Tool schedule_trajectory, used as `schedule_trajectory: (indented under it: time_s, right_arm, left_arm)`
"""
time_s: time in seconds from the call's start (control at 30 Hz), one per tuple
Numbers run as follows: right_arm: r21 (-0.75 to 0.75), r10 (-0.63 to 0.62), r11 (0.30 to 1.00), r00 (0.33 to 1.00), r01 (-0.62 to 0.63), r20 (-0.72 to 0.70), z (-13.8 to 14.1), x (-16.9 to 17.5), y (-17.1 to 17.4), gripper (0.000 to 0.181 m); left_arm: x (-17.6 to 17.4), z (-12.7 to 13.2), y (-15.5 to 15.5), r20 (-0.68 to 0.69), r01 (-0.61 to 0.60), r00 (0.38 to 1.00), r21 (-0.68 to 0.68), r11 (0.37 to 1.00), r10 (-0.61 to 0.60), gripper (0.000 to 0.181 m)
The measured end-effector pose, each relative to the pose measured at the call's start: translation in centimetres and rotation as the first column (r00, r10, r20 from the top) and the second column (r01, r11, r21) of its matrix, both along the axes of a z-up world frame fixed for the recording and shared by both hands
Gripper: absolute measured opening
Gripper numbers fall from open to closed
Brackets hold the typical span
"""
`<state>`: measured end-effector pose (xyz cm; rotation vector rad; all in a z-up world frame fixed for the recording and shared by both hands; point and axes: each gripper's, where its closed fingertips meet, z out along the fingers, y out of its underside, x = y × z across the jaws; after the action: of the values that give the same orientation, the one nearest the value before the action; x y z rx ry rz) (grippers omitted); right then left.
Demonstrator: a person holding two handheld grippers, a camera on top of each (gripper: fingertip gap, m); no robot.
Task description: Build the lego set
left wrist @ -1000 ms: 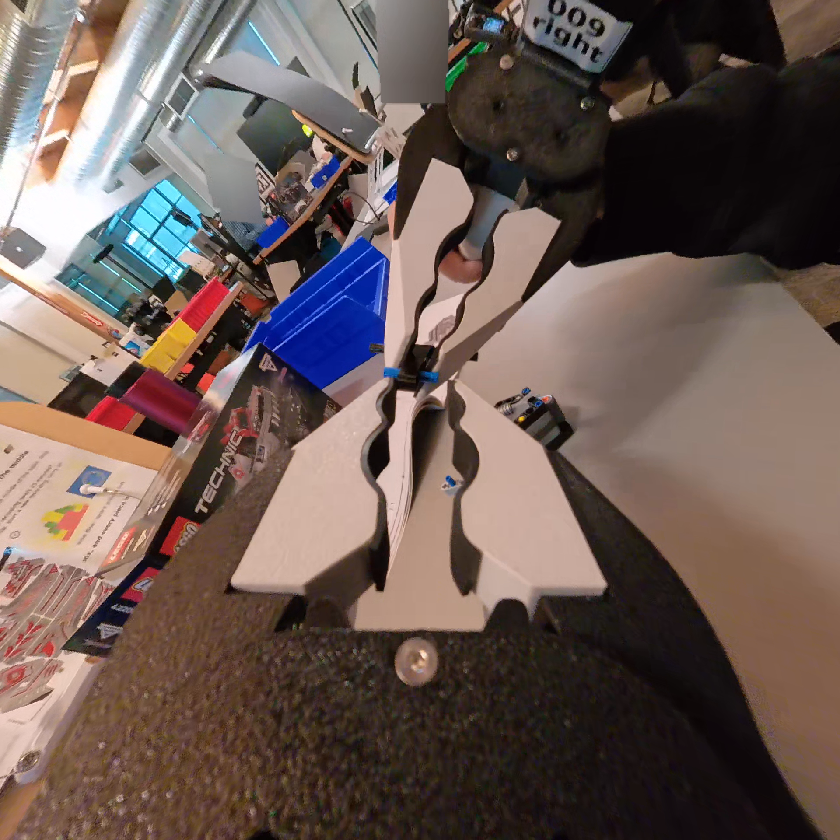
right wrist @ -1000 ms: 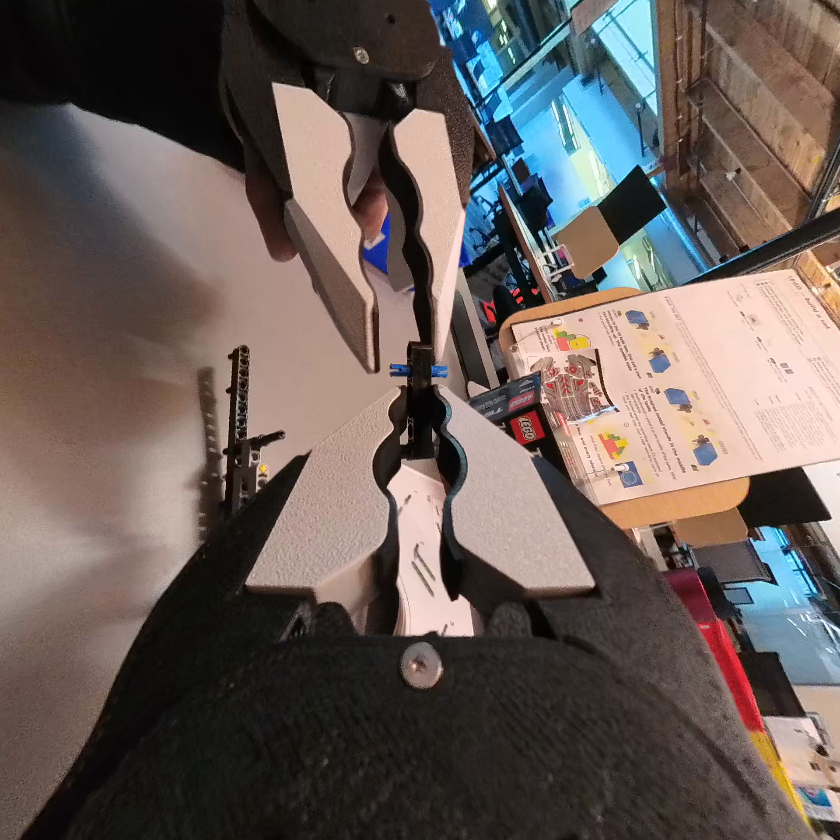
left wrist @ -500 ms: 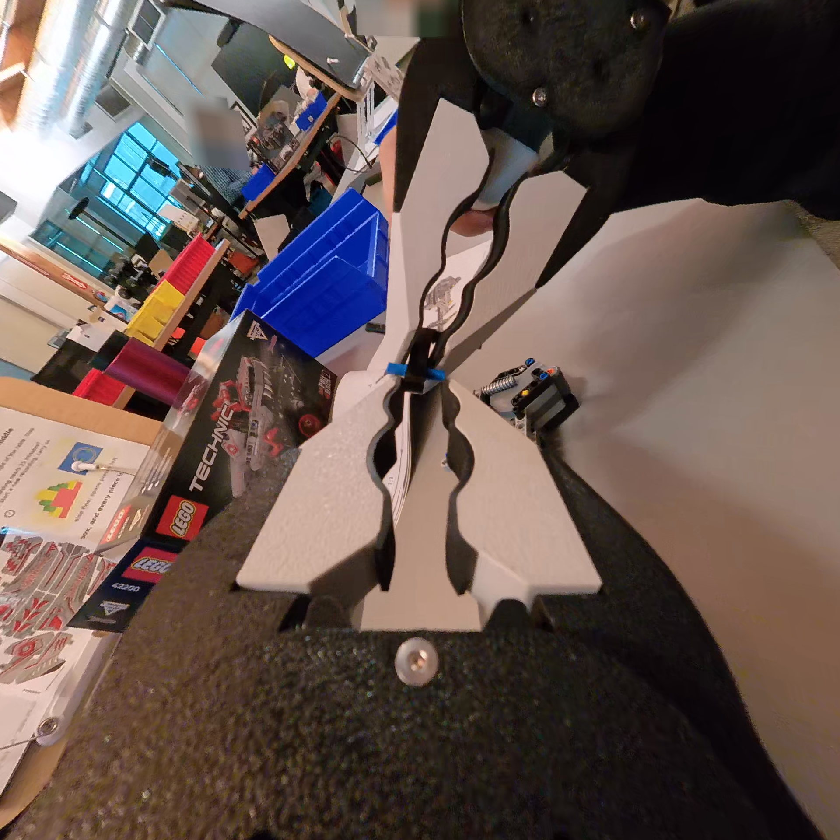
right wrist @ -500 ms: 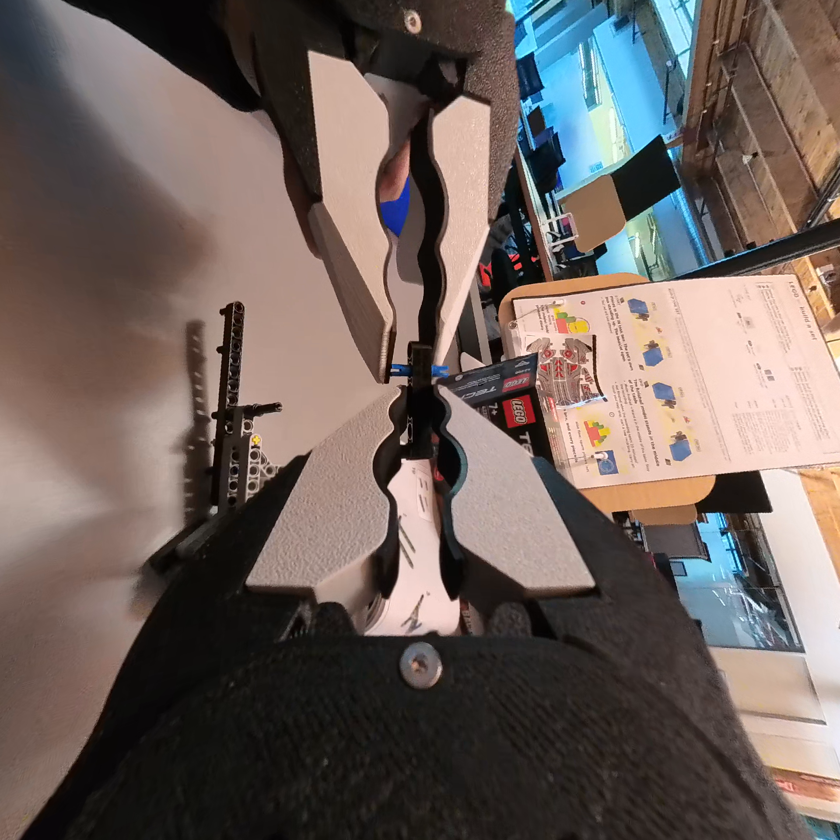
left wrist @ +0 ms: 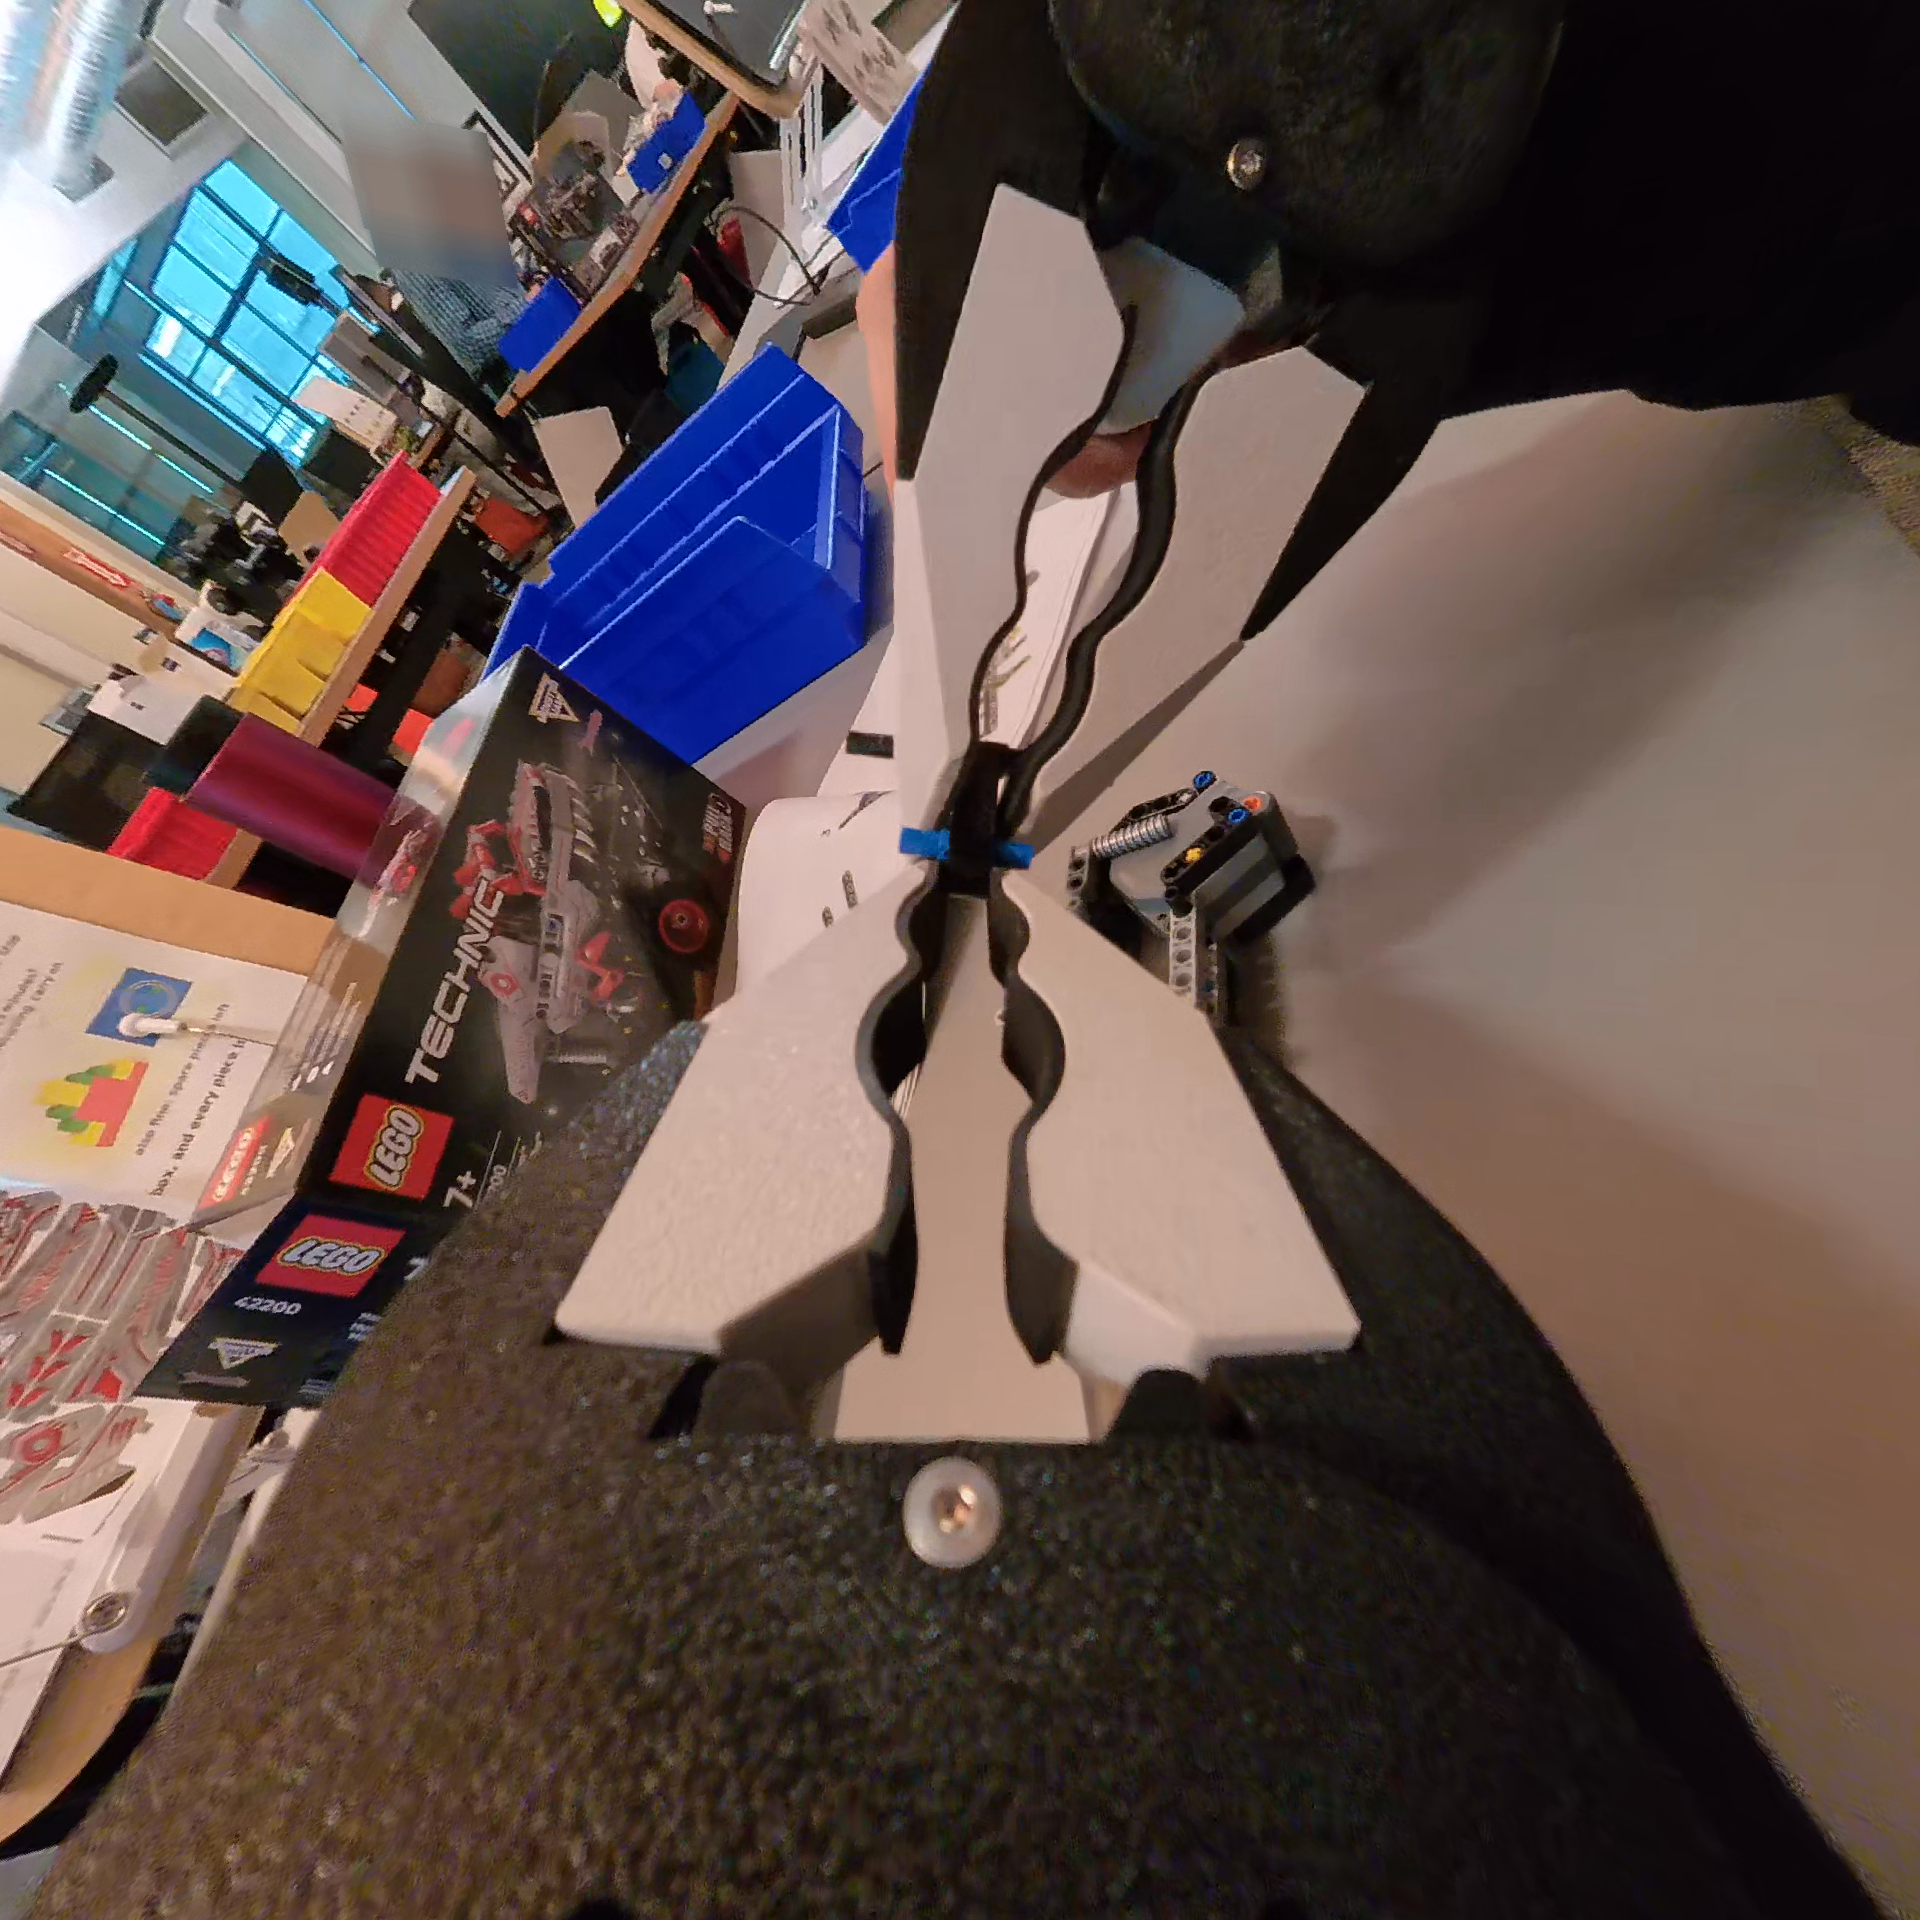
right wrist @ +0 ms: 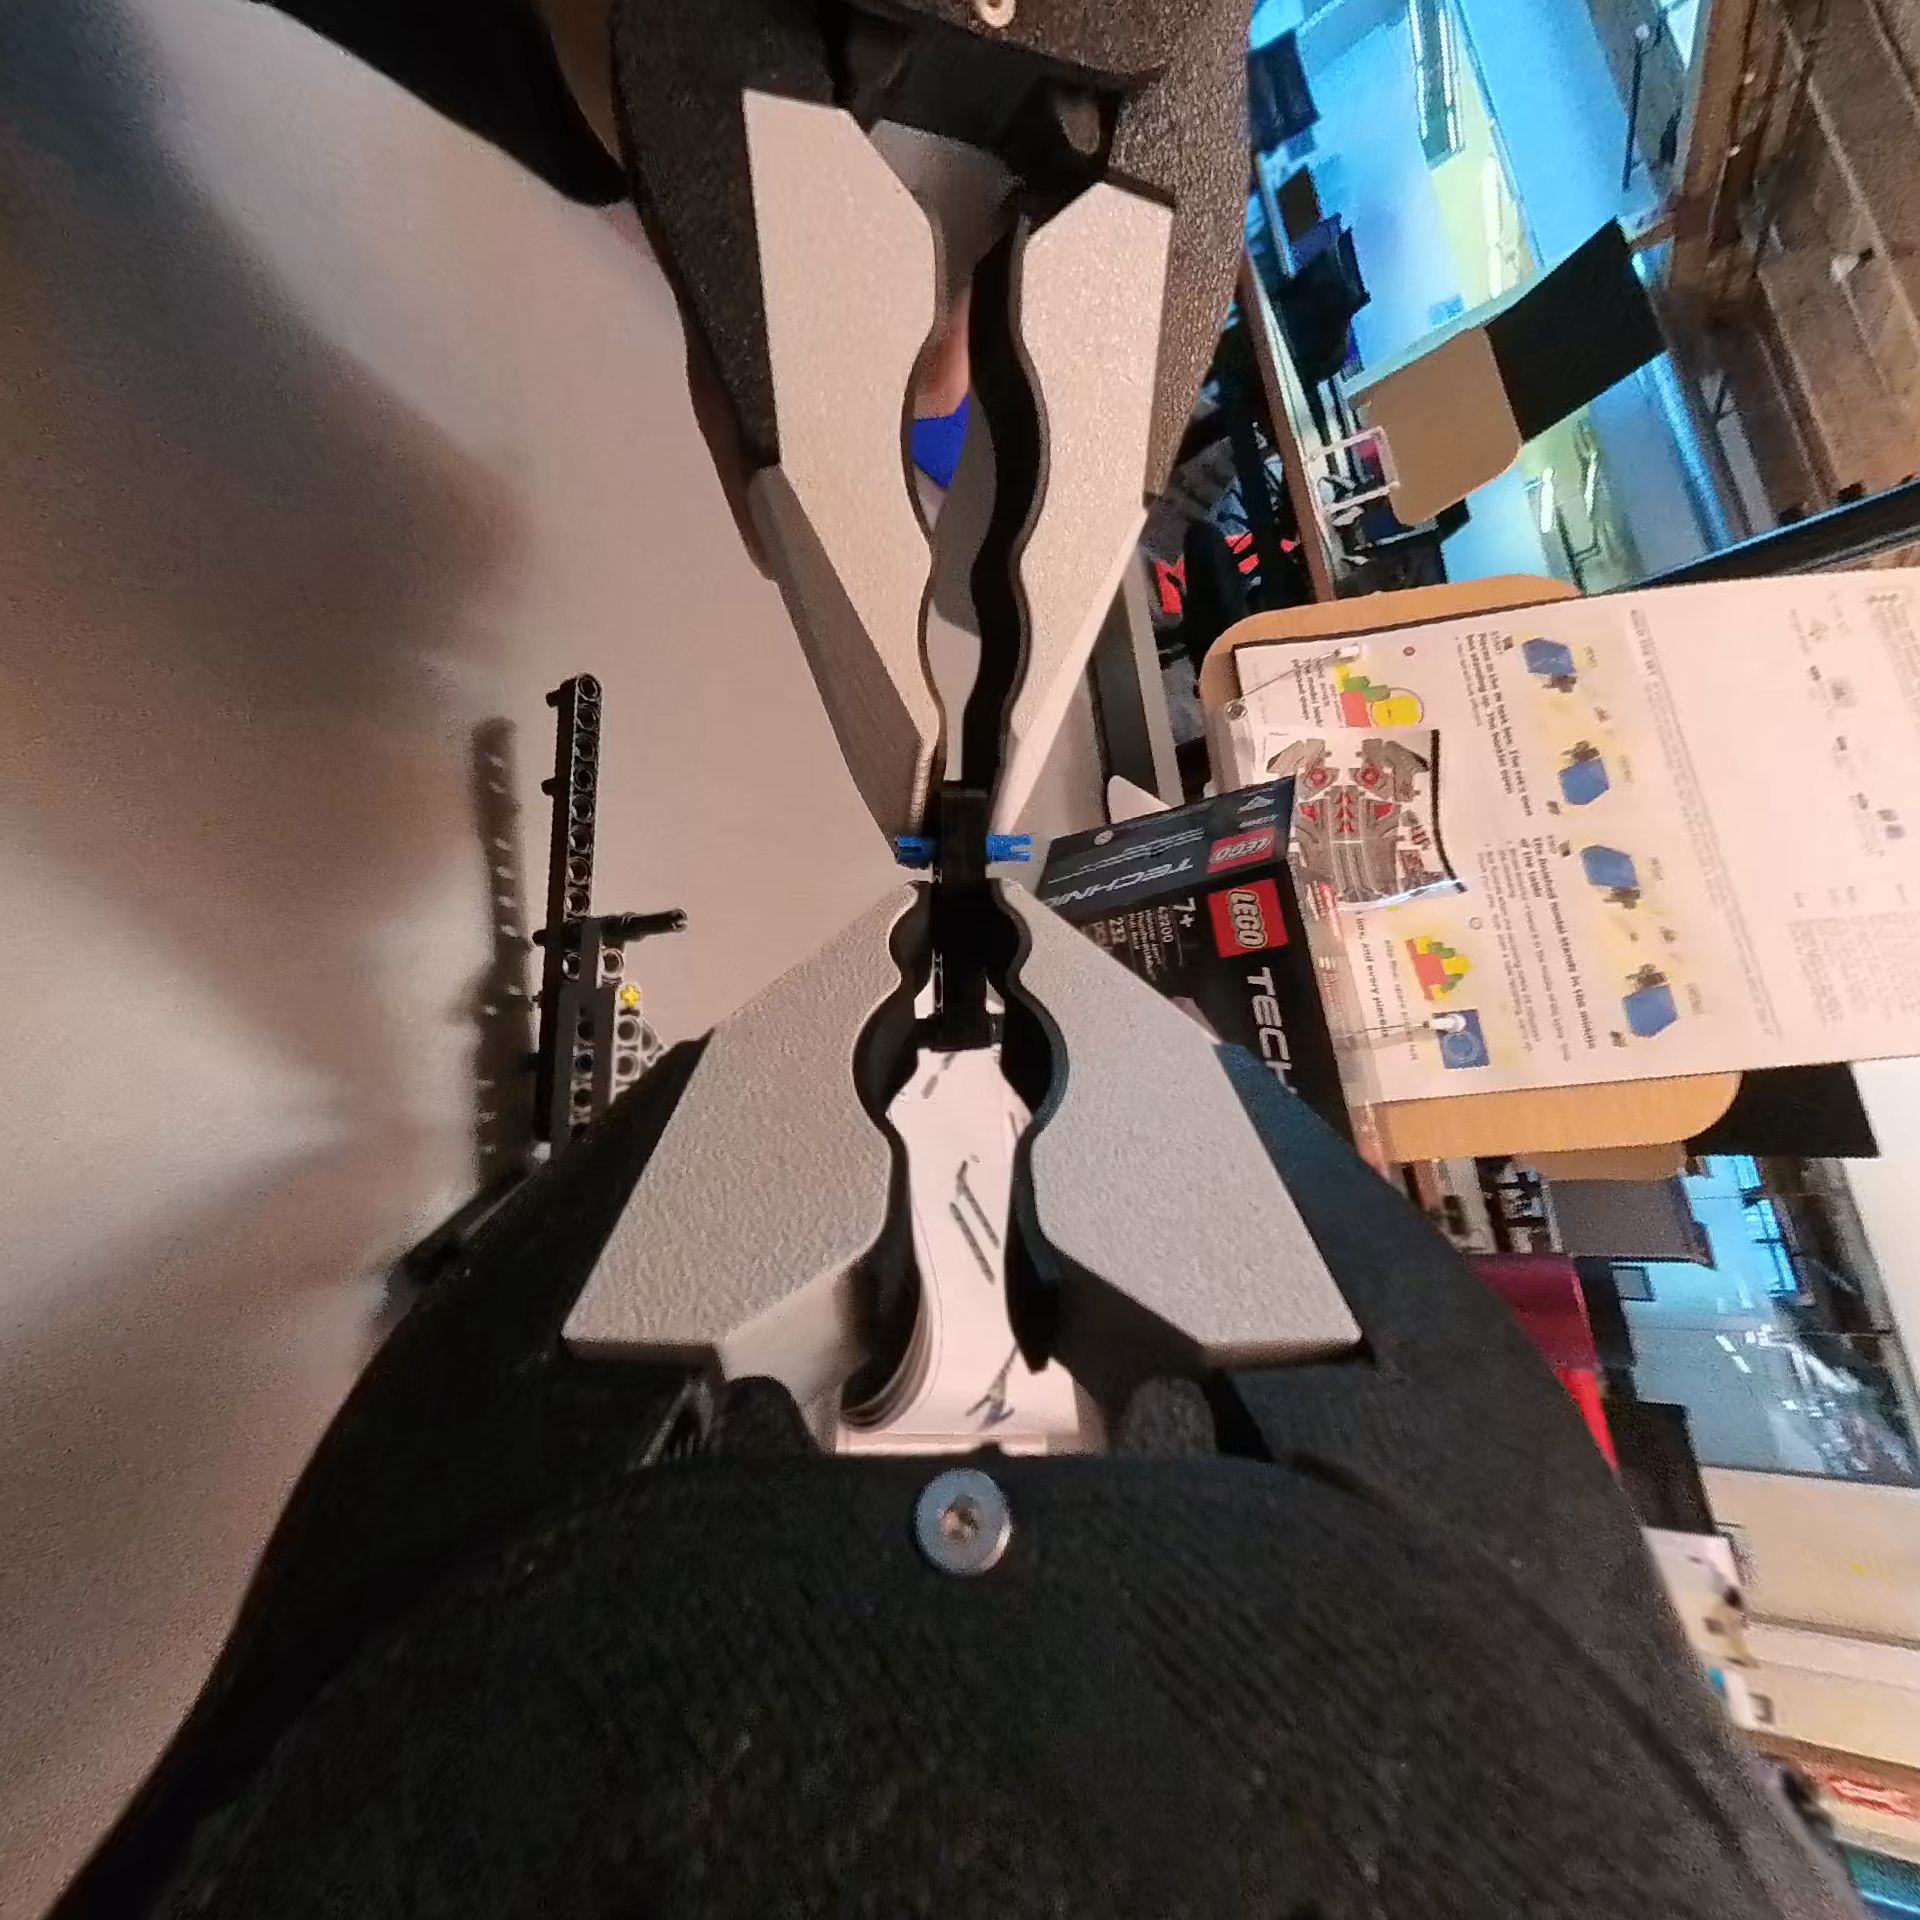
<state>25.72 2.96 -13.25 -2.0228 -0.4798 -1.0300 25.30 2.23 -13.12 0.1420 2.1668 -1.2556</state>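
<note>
A small black Lego piece with a blue pin through it is held in the air between both grippers. My left gripper is shut on its near end. My right gripper comes in from above, tip to tip with it. In the right wrist view my right gripper is shut on the black piece, the blue pin sticks out both sides, and my left gripper closes on the far end. A partly built grey and black assembly with a spring lies on the white table.
The Lego box stands at the table's edge, also in the right wrist view. Blue bins sit behind it. A long black beam of the assembly lies to the left. An instruction sheet hangs on a board. A white booklet lies below. Less than 4 cm separates the two grippers' tips.
My left gripper's jaws, apart a second ago, have closed on the black piece's free end. Both grippers have drawn closer, tip to tip.
</note>
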Motion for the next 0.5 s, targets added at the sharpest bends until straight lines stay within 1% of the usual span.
schedule_trajectory:
  time_s: [0.03, 0.13, 0.2, 0.27, 0.33, 0.4, 0.5]
  right_arm:
    - [0.002, 0.0, 1.0, 1.0, 0.0, -0.014, -0.19, 0.09, 0.03, 0.007]
    - [0.019, -0.016, 1.0, 0.997, 0.017, -0.069, -0.62, 0.52, 0.02, 0.007]
    - [0.04, -0.031, 0.999, 0.995, 0.035, -0.099, -0.67, 0.85, -0.04, 0.007]
    - [0.051, -0.032, 0.998, 0.991, 0.039, -0.129, -0.82, 0.94, -0.01, 0.005]
    - [0.06, -0.034, 0.997, 0.992, 0.042, -0.124, -0.67, 1.01, -0.01, 0.005]
    - [0.061, -0.028, 0.997, 0.986, 0.038, -0.164, -0.74, 0.76, 0.1, 0.005]
    - [0.046, -0.036, 0.998, 0.982, 0.045, -0.184, -0.92, 0.75, -0.02, 0.005]
  left_arm:
    - [0.06, -0.17, 0.03, -0.002, 0.001, 1.0, -0.005, 1.0, -0.001, 0.005]
    - [0.14, -0.72, 0.04, -0.039, 0.005, 0.999, -0.022, 1.0, -0.006, 0.017]
    - [-0.28, -0.97, -0.15, -0.066, 0.03, 0.997, -0.021, 0.999, -0.031, 0.025]
    - [-0.37, -0.92, -0.35, -0.07, 0.032, 0.997, -0.032, 0.999, -0.034, 0.026]
    - [-0.13, -0.65, -0.39, -0.055, 0.011, 0.998, -0.042, 0.999, -0.013, 0.021]
    - [0.14, -0.32, -0.39, -0.021, -0.009, 1.0, -0.05, 0.999, 0.008, 0.015]
    - [0.24, -0.38, -0.47, 0.017, -0.018, 1.0, -0.026, 0.999, 0.018, 0.015]
